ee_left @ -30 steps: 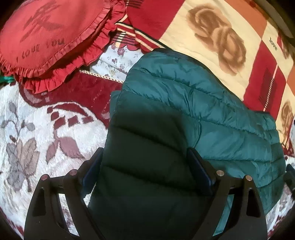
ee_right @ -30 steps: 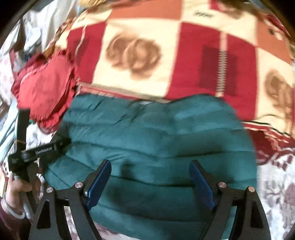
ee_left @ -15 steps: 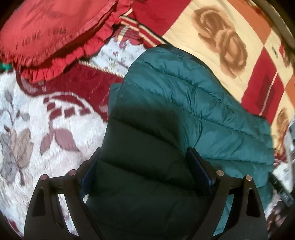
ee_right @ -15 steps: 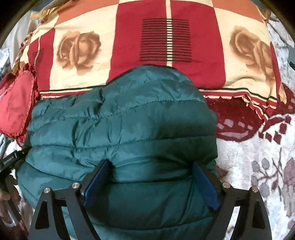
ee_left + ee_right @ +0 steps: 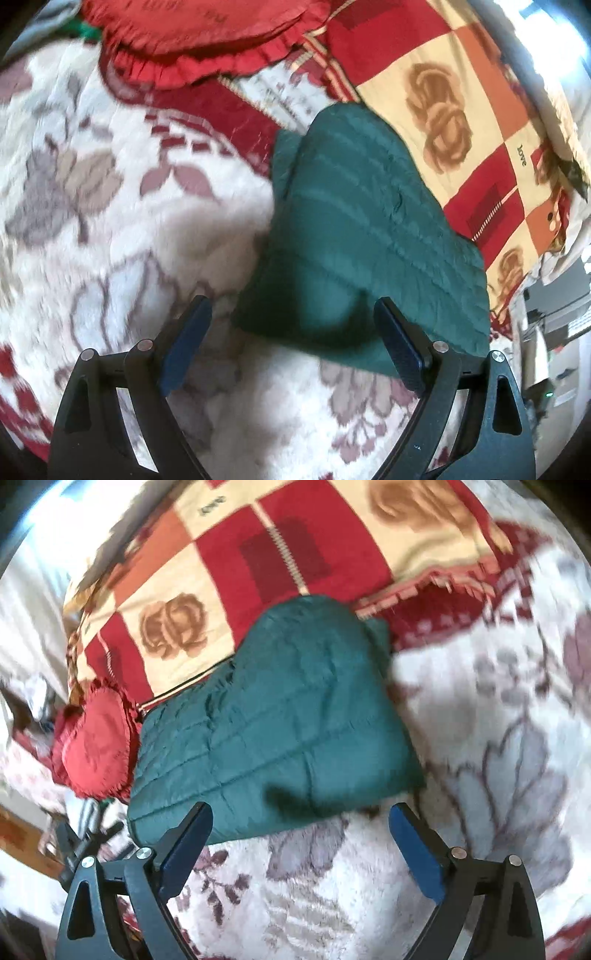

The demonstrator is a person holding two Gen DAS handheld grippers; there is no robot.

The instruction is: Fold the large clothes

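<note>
**Both hand-held grippers pull back off the jacket**

A second ago both hand-held grippers stood over the jacket with its quilted fabric between their fingers; now each has drawn back, and pale floral bedspread shows between the blue pads.

The left hand-held gripper [image 5: 291,343] is spread wide and holds nothing. The jacket [image 5: 362,236] lies ahead of it, its near edge reaching down between the fingertips toward the right pad.

The right hand-held gripper [image 5: 301,843] is likewise spread and empty. The jacket [image 5: 273,723] lies folded in a compact bundle just beyond its fingertips, apart from both pads.

The jacket rests on the bedspread [image 5: 110,229], its far end lying over the chequered rose blanket [image 5: 461,122]. A red frilled cushion [image 5: 94,746] sits just beside it. Both views are motion-blurred.
</note>
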